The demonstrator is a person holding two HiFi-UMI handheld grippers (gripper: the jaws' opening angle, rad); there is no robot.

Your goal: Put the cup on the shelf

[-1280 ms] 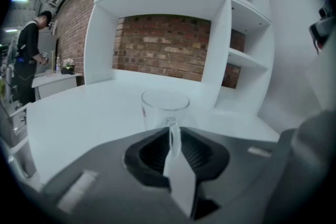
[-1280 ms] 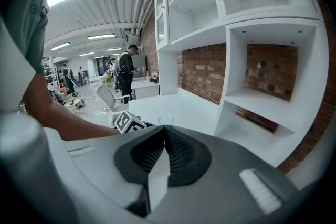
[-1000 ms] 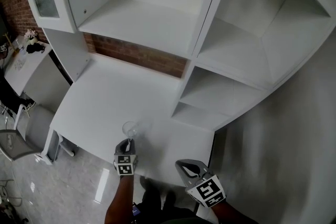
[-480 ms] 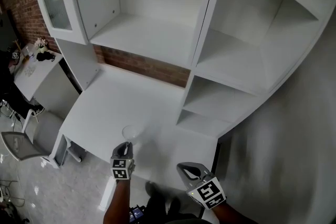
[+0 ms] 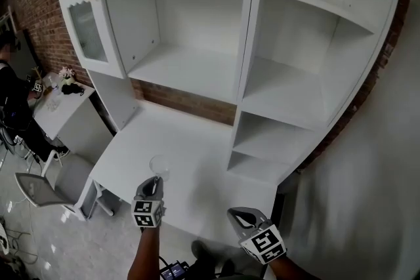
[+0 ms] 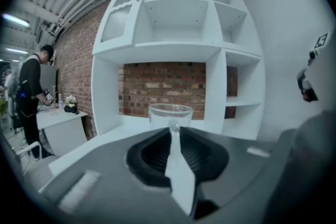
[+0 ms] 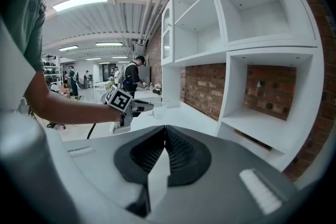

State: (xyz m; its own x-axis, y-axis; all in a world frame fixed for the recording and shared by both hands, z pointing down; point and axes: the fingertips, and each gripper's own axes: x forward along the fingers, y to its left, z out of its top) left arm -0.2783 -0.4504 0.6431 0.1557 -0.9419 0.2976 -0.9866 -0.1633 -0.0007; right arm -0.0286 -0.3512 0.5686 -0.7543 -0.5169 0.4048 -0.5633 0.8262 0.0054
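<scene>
A clear glass cup (image 5: 159, 166) is over the front part of the white desk (image 5: 197, 147), and I cannot tell whether it rests there. My left gripper (image 5: 155, 180) reaches it from the near side. In the left gripper view the jaws are pinched on the near wall of the cup (image 6: 170, 112) at the left gripper's (image 6: 172, 126) tip. My right gripper (image 5: 241, 214) hangs near the desk's front right corner, shut with nothing in it; in its own view the right gripper (image 7: 165, 129) has its jaws together. The white shelf unit (image 5: 197, 69) rises behind the desk with bare boards.
A glass-fronted cabinet door (image 5: 82, 16) closes the shelf's upper left. A brick wall (image 5: 184, 101) shows behind the desk. At far left a person (image 5: 12, 98) stands by a small white table (image 5: 62, 101). A grey chair (image 5: 36, 188) sits on the floor.
The head view has tilted up, so more of the shelf shows. My left gripper keeps its hold on the cup near the desk's front edge. The right gripper has barely moved.
</scene>
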